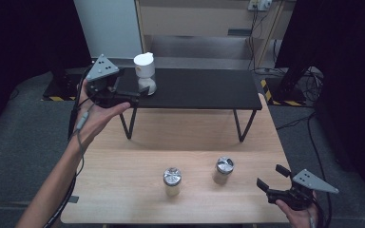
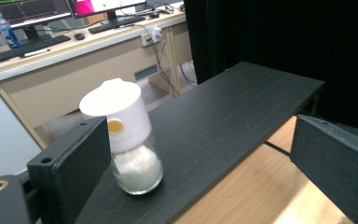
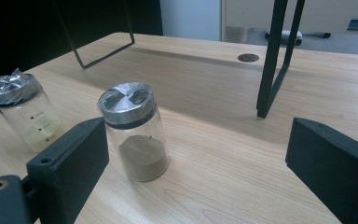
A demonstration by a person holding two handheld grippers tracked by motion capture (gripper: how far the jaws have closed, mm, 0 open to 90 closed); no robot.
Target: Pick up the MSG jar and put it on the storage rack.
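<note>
A glass jar with a tall white cap [image 1: 145, 72] holds white grains and stands at the left end of a black shelf [image 1: 204, 88]. My left gripper [image 1: 138, 95] hovers open just in front of it. In the left gripper view the jar [image 2: 127, 137] stands beside the left jaw, not between the two. Two foil-topped glass jars stand on the wooden table [image 1: 123, 190]: one with pale powder [image 1: 172, 181], one with brown powder [image 1: 224, 169]. My right gripper [image 1: 272, 177] is open, to the right of the brown jar [image 3: 137, 135]. The pale jar [image 3: 25, 116] is farther left.
The black shelf stands on thin metal legs [image 3: 270, 60] at the back of the table. Beyond it is a desk [image 2: 74, 60] with monitors, a keyboard and a bottle. Dark curtains hang on both sides, and cables lie on the floor at the right [image 1: 304, 76].
</note>
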